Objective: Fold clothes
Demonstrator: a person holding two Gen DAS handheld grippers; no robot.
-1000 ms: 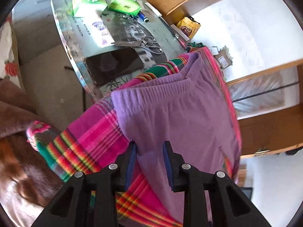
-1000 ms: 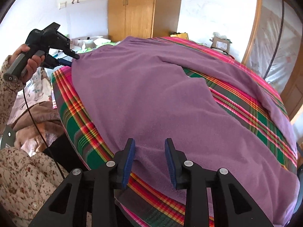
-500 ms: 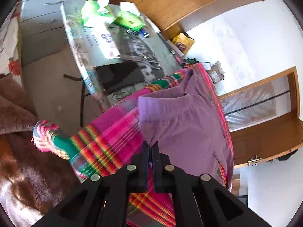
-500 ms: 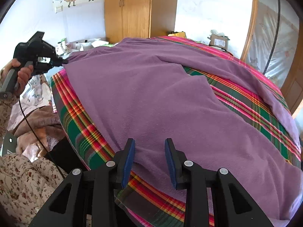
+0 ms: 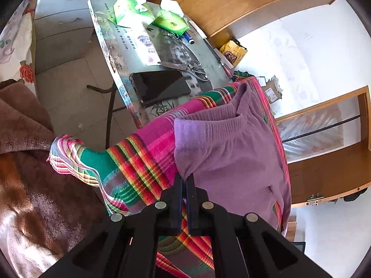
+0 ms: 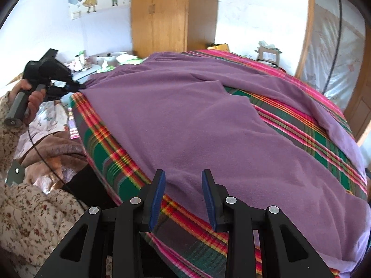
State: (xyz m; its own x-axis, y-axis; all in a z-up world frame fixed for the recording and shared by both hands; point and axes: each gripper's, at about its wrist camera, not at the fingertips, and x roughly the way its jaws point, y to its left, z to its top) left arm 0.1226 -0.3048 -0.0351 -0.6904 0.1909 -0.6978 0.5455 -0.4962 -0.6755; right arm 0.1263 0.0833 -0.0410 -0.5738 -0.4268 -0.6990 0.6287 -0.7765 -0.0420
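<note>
The left gripper, low in the centre of the left wrist view, has just clamped down: a second ago its jaws stood apart on either side of the cloth, and now they are pinched tight on the corner of the purple trousers just below the ribbed waistband. The cloth puckers into a small gather where the jaws bite, which suggests a real hold rather than a brush.

The trousers lie spread over a bright plaid cover, filling the middle of the right wrist view, one leg running off toward the upper right. At the far left of that view a hand holds the left gripper at the garment's corner.

The right gripper, at the bottom centre, has not changed: its jaws stand apart, blue pads on either side of the near hem, pressing on nothing.

So one corner is secured and the other is not. The fold probably cannot start until the right gripper closes on its edge. A phone and scissors lie on the bench beyond, upper centre.
</note>
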